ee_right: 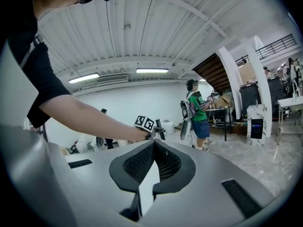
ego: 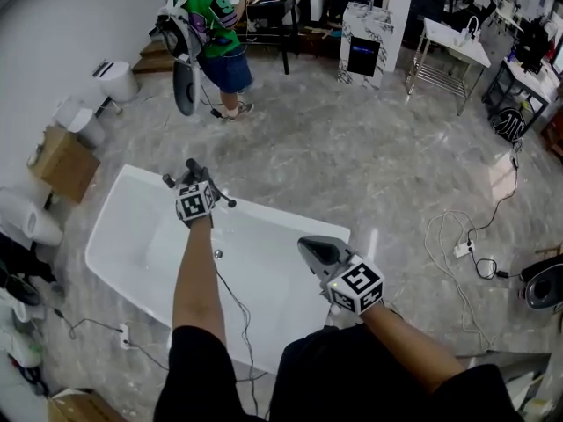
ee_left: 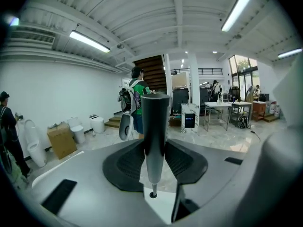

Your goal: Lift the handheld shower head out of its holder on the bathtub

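At the far rim of the tub (ego: 274, 216), the left gripper (ego: 194, 181) has its jaws partway closed and clamped on the upright dark handle of the shower head (ee_left: 155, 122). Whether it sits in a holder cannot be told. The right gripper (ee_right: 154, 144), its jaws pressed together and empty, hovers over the tub's right end.
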A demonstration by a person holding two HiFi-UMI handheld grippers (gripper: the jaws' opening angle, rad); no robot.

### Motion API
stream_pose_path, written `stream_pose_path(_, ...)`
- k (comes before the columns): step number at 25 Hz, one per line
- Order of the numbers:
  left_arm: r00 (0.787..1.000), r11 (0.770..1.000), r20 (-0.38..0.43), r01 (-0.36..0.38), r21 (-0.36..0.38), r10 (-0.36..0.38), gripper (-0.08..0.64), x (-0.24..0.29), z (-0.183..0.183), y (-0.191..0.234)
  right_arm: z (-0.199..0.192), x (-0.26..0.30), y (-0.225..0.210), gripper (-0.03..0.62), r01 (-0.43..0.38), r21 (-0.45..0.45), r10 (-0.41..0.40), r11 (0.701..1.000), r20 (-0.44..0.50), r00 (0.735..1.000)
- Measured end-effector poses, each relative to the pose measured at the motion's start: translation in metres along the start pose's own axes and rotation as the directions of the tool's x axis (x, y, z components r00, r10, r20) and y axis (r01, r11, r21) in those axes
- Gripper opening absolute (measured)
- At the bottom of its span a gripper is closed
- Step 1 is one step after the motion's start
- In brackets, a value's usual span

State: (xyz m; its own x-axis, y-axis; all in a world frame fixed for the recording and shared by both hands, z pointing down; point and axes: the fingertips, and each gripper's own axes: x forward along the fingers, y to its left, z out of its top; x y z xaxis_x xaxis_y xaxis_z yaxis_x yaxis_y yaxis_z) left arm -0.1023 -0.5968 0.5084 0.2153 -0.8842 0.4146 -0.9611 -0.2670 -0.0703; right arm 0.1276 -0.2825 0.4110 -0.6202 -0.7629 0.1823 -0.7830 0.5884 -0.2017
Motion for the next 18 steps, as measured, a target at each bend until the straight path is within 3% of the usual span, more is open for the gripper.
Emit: stream_pose_path(18, 0.999, 0.995, -0.036, -0.001, 0.097, 0.005, 0.127, -0.0078, -0.007, -0.0032, 0.0001, -0.0057, -0.0074, -0.002, 0.004, -0.008, -0.004, 1.0, -0.005, 1.0)
